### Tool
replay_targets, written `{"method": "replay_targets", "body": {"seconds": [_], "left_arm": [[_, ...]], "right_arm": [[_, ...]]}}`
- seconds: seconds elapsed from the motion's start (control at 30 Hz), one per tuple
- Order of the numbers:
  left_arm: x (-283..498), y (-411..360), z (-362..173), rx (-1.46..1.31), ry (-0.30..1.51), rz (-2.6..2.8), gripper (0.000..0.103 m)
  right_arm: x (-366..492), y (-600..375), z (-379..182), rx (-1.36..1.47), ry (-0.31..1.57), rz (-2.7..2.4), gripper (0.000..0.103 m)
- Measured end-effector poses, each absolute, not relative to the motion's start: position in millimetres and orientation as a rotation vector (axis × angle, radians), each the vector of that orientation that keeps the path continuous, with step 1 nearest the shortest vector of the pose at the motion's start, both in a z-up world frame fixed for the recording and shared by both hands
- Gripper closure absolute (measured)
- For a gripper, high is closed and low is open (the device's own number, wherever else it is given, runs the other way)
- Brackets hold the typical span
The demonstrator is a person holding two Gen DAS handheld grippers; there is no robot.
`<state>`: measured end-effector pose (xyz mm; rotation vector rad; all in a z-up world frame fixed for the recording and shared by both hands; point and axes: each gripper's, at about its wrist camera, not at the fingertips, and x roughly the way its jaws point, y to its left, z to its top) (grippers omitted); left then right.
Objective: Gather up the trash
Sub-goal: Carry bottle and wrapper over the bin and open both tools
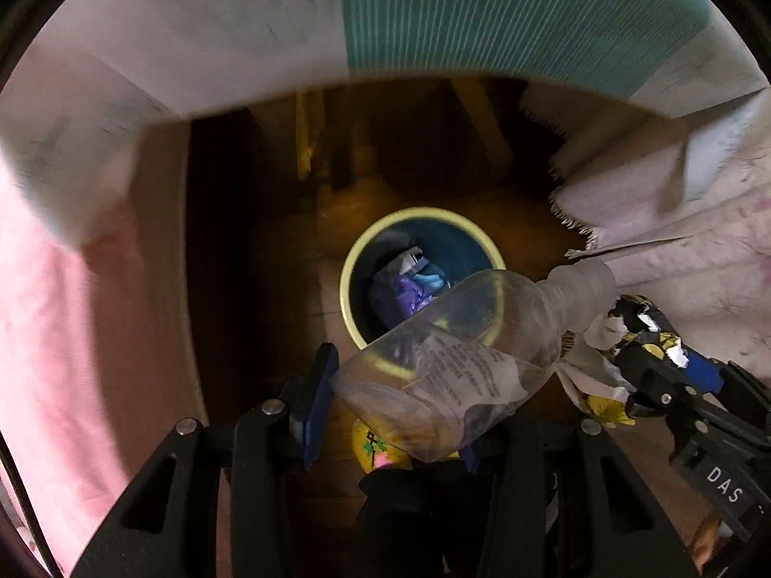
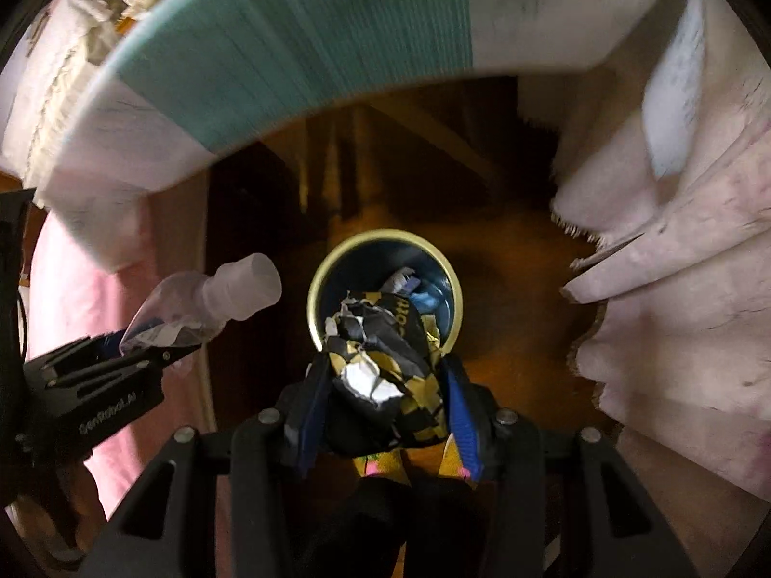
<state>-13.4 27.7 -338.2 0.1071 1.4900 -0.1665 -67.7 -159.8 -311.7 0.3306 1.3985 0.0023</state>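
On the dark brown floor stands a round yellow-rimmed bin (image 2: 455, 308). The left gripper (image 1: 400, 400) pinches a clear plastic bottle (image 1: 462, 347) and the right gripper (image 2: 380, 385) a crumpled black-and-yellow wrapper (image 2: 380, 361), both above it; next, probably, the jaws must spread.

Clear plastic bottle (image 1: 462, 351) showing frosted cap and grey print, crumpled wrapper (image 2: 385, 371) showing black, yellow and white patches, bin (image 1: 352, 298) showing pale yellow rim and blue inside, gripper fingers (image 2: 460, 414) showing blue pads, teal striped panel (image 1: 506, 14) glowing above, pink cloth (image 1: 58, 337) hanging left
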Motion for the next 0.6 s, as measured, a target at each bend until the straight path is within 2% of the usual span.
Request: {"method": "replay_targets", "body": {"seconds": [0.33, 0.37, 0.43, 0.47, 0.5, 0.6], "left_arm": [[5.0, 4.0, -439.0, 0.117, 1.541, -0.139, 0.061], [6.9, 3.6, -444.2, 0.111, 1.55, -0.142, 0.059], [10.4, 7.7, -454.9, 0.105, 1.562, -0.147, 0.035], [11.1, 9.0, -458.9, 0.111, 1.559, -0.136, 0.013], [11.9, 9.7, -459.7, 0.116, 1.552, -0.129, 0.005], [13.4, 13.9, -466.1, 0.147, 1.535, -0.12, 0.005]], "right_arm": [[-44.7, -167.3, -423.4, 0.352, 1.453, 0.018, 0.057], [-42.4, -165.9, -428.9, 0.353, 1.457, 0.018, 0.057], [-40.4, -166.2, -441.2, 0.358, 1.467, 0.016, 0.057], [-39.1, -166.1, -446.9, 0.362, 1.472, 0.016, 0.057], [-38.5, -165.4, -451.5, 0.365, 1.476, 0.014, 0.057], [-34.8, -165.2, -461.4, 0.375, 1.485, 0.011, 0.056]]}}
